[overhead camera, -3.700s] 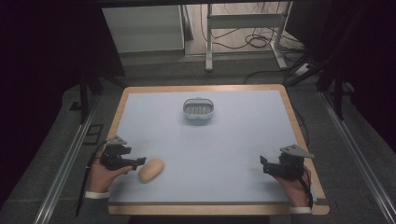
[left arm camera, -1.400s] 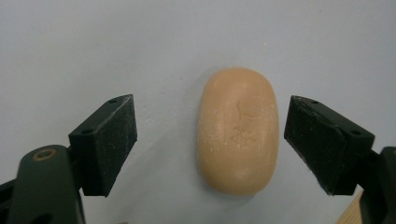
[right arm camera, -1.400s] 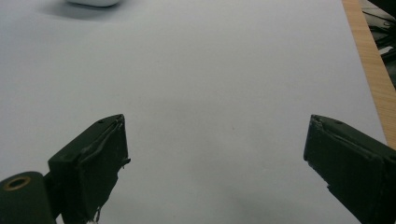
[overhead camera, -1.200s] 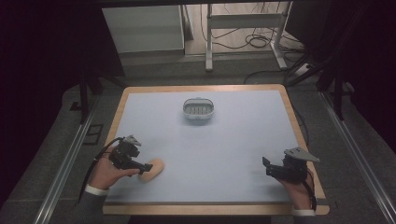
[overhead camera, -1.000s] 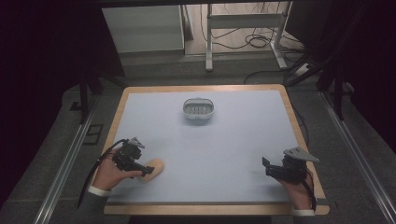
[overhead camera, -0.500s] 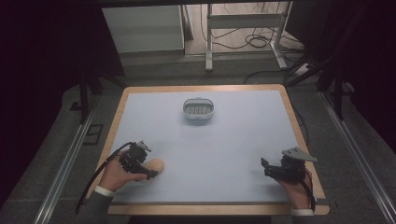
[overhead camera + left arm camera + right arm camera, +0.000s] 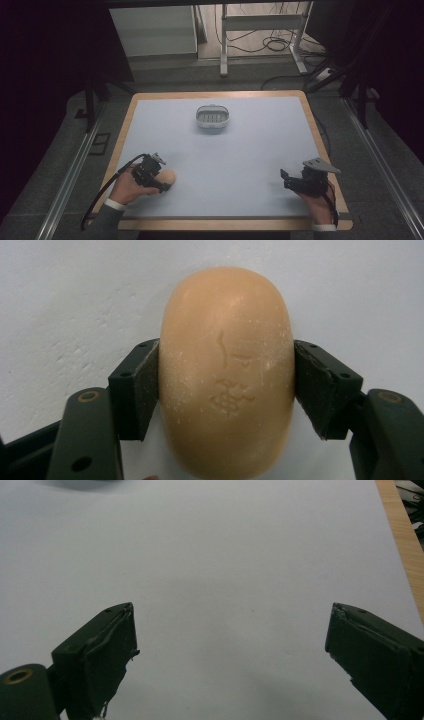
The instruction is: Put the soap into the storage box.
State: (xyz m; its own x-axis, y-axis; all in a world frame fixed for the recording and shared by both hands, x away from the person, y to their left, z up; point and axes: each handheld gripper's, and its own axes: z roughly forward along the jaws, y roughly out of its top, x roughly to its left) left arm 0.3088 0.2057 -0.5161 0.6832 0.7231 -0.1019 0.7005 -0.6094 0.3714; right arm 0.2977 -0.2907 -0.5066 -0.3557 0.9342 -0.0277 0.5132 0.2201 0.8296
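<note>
A tan oval bar of soap [image 7: 226, 375] lies on the pale table top at the front left, seen too in the high view [image 7: 167, 177]. My left gripper [image 7: 161, 181] has just been closing and its two black pads [image 7: 137, 390] now press on both long sides of the soap. In its own view the left gripper [image 7: 226, 390] holds the bar across its middle. My right gripper [image 7: 286, 180] rests at the front right, jaws wide apart, and its own view [image 7: 230, 645] has bare table between them. A white soap dish [image 7: 213, 116] stands at the far middle.
The table [image 7: 240, 150] has a wooden border [image 7: 320, 135] around a pale mat. Beyond its far edge stand a metal stand with cables [image 7: 260, 45] and a pale cabinet [image 7: 152, 30]. Rails run along both sides on the floor.
My left gripper slid right onto the soap and its jaws closed on it. The right gripper stayed in place.
</note>
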